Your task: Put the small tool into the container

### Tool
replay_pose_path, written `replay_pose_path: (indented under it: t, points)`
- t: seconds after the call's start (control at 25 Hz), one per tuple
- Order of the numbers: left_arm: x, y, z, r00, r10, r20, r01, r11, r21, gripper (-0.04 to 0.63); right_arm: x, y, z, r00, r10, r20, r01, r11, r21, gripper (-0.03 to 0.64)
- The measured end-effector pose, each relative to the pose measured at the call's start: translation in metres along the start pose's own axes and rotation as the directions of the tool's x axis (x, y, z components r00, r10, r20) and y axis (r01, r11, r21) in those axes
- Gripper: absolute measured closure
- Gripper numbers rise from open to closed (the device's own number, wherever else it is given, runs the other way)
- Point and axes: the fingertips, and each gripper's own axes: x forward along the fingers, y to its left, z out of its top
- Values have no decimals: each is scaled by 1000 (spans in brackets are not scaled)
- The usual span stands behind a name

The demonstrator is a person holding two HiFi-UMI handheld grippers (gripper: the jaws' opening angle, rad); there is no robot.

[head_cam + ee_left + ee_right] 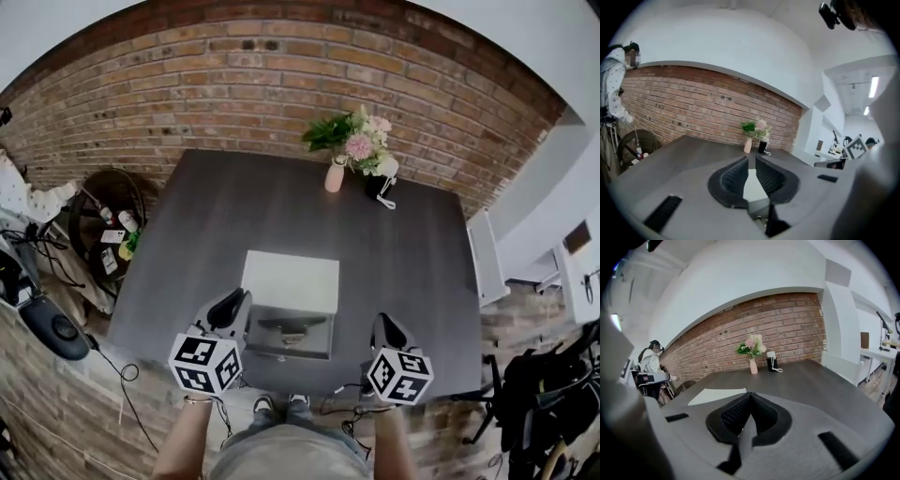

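Observation:
A white box container (291, 279) stands on the dark table (234, 216), near its front edge. Its grey drawer (290, 339) is pulled out toward me, and a small dark tool (290, 328) lies inside it. My left gripper (228, 307) hovers just left of the drawer. My right gripper (386, 330) hovers to the drawer's right. Both hold nothing. In the left gripper view the left gripper (751, 158) shows only a thin slit between its pads, with the white container (751, 187) seen through it. In the right gripper view the right gripper (750, 394) has its tips touching; the container (717, 394) lies to its left.
A pink vase of flowers (336, 173) and a black object with a white cord (377, 187) stand at the table's far edge by the brick wall. A white chair (487, 258) is at the right. A person (19, 197) and clutter are at the left.

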Motion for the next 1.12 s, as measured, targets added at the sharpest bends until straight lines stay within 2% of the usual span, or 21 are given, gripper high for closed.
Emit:
replay_pose_path:
  t: [0.08, 0.2, 0.36, 0.6, 1.12]
  points:
    - [-3, 8, 16, 997, 57, 57, -57, 998, -2, 557, 2, 9, 21, 999, 28, 38, -27, 999, -39, 615]
    - [-5, 20, 35, 980, 152, 129, -149, 988, -28, 571, 4, 17, 54, 993, 61, 100, -50, 994, -102, 615]
    - [-20, 32, 41, 960, 236, 147, -229, 971, -66, 583, -9, 23, 77, 987, 60, 148, -39, 989, -145, 615]
    - [-25, 37, 51, 955, 250, 159, -242, 968, -68, 586, -16, 30, 103, 976, 69, 206, -38, 988, -151, 615]
    - [-27, 38, 41, 966, 229, 119, -227, 973, -32, 586, -19, 30, 81, 982, 93, 167, -74, 991, -116, 617]
